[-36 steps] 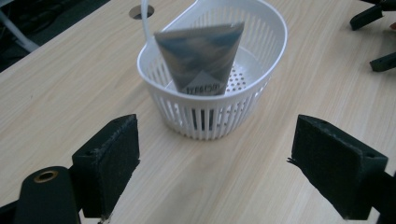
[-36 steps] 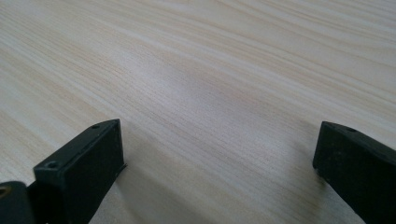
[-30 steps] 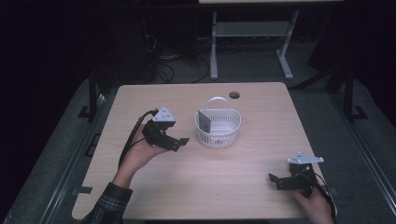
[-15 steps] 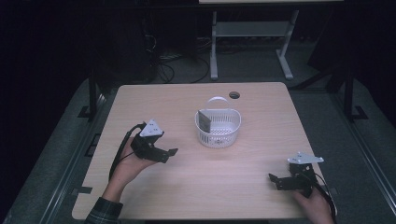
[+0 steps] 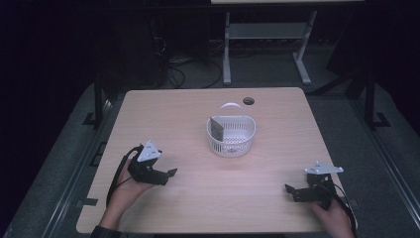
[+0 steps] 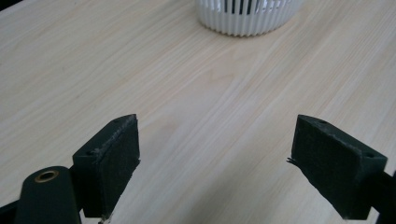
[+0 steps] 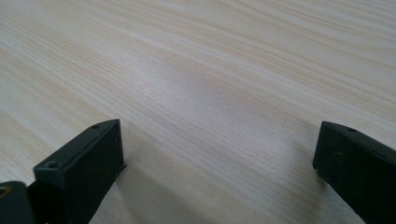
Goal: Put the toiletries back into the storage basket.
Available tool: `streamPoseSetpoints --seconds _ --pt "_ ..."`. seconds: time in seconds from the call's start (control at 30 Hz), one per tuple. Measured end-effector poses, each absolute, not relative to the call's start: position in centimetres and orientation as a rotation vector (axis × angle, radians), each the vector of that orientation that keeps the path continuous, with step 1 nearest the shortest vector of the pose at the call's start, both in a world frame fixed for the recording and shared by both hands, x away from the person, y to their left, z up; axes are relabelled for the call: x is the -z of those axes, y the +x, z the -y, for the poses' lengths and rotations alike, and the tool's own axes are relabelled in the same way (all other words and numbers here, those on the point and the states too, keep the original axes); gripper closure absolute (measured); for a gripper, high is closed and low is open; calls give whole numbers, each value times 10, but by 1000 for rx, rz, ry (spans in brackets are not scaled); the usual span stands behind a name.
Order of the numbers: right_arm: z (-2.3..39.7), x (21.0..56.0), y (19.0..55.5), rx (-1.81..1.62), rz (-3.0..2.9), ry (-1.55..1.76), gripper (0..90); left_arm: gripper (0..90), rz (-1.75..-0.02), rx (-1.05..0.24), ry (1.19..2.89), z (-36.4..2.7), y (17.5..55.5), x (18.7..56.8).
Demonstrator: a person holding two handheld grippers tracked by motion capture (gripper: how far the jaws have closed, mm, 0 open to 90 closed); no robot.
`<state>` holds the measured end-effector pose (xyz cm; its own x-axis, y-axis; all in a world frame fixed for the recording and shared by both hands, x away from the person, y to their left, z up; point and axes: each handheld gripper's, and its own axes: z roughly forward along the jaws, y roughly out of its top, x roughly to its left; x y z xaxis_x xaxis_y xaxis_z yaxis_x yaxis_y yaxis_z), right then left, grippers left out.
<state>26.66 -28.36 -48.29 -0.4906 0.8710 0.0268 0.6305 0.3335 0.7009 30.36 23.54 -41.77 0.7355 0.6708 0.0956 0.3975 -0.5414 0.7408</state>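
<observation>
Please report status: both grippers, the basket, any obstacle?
Left gripper open, empty. Right gripper open, empty. White basket mid-table, apart from both. Nothing between.

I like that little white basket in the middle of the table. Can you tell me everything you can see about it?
The basket is white, looks like plastic, and has thin upright slats around its wall and small holes in its bottom. It stands upright near the middle of the wooden table, just in front of a round hole in the tabletop. A flat grey piece leans inside at its left. Nothing else touches it.

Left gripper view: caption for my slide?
Open left tongs hover empty over the wooden table, facing the white slatted basket.
</observation>
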Motion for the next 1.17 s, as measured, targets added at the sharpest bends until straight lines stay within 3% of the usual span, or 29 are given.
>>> streamPoseSetpoints --seconds 0.73,1.17 --pt "284 483 267 -942 -2250 1332 13 145 -998 -533 2222 -276 278 468" --pt "284 483 267 -942 -2250 1332 13 131 -1038 -459 2136 -286 280 475"
